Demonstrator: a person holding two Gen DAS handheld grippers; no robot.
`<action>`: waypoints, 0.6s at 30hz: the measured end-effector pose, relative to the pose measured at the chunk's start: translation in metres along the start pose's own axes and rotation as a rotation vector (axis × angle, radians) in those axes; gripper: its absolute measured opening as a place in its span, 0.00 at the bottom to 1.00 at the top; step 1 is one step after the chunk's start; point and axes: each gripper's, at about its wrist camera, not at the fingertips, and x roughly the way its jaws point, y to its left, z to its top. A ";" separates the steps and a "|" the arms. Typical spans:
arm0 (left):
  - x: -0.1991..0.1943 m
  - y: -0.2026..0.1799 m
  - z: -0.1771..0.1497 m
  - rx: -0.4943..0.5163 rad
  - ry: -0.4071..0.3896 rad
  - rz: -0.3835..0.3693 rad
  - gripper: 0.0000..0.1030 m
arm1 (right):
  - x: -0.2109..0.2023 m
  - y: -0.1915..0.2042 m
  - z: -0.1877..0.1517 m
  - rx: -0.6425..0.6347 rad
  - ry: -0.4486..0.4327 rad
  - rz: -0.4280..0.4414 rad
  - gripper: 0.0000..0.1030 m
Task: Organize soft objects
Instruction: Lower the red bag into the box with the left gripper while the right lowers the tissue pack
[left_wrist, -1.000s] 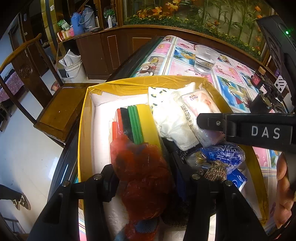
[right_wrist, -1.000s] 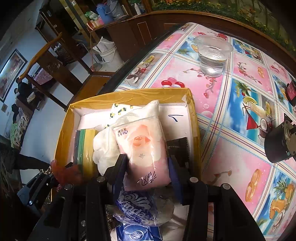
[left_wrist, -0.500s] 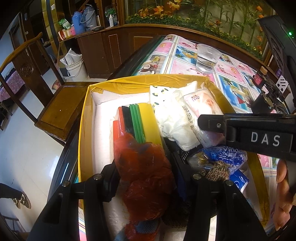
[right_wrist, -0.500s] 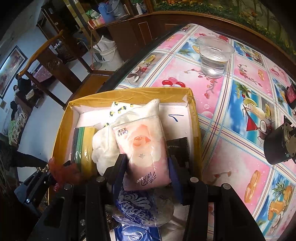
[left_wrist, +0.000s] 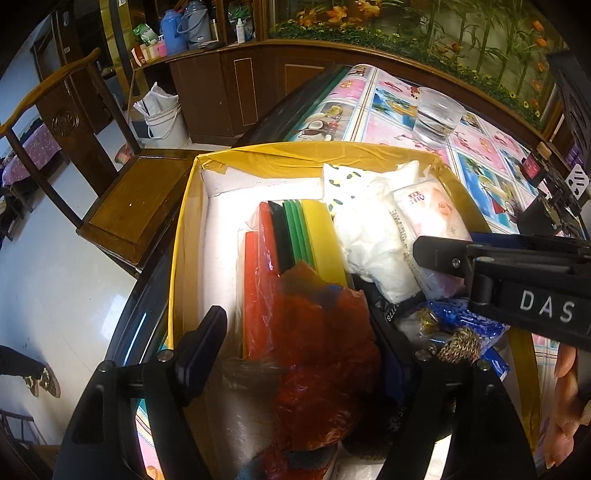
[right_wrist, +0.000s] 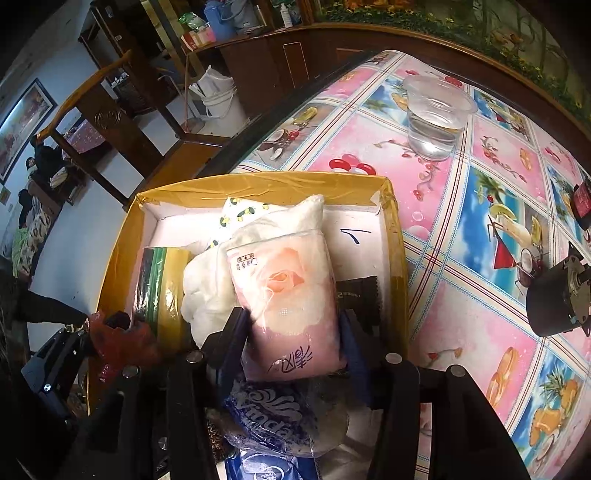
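Observation:
A yellow cardboard box (left_wrist: 184, 236) with a white lining holds the soft things. My left gripper (left_wrist: 295, 332) is open over the box's near end; a red mesh bag (left_wrist: 325, 354) lies between its fingers, touching only the right one. Behind it stand coloured foam sheets (left_wrist: 295, 232) and a white cloth bundle (left_wrist: 373, 229). My right gripper (right_wrist: 291, 332) is shut on a pink tissue pack (right_wrist: 288, 295) inside the box (right_wrist: 122, 236). A blue tissue pack (right_wrist: 269, 417) lies under it.
A clear plastic cup of water (right_wrist: 436, 118) stands on the pink patterned tablecloth (right_wrist: 461, 295) beyond the box. A dark motor-like object (right_wrist: 554, 299) sits to the right. A wooden chair (left_wrist: 122, 199) stands left of the table, with cabinets behind.
My left gripper has opened: its left finger has swung away from the red mesh bag, which stays in the box. My right gripper still holds the pink tissue pack in place.

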 end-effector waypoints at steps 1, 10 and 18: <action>0.000 0.000 0.000 0.000 0.000 0.006 0.74 | 0.000 0.001 0.000 -0.004 0.000 -0.001 0.55; 0.002 -0.001 0.000 0.005 0.007 0.012 0.77 | 0.005 0.002 -0.002 -0.019 0.014 -0.031 0.64; 0.001 -0.001 -0.001 0.030 0.029 -0.018 0.82 | -0.005 -0.007 -0.003 -0.018 0.007 -0.005 0.70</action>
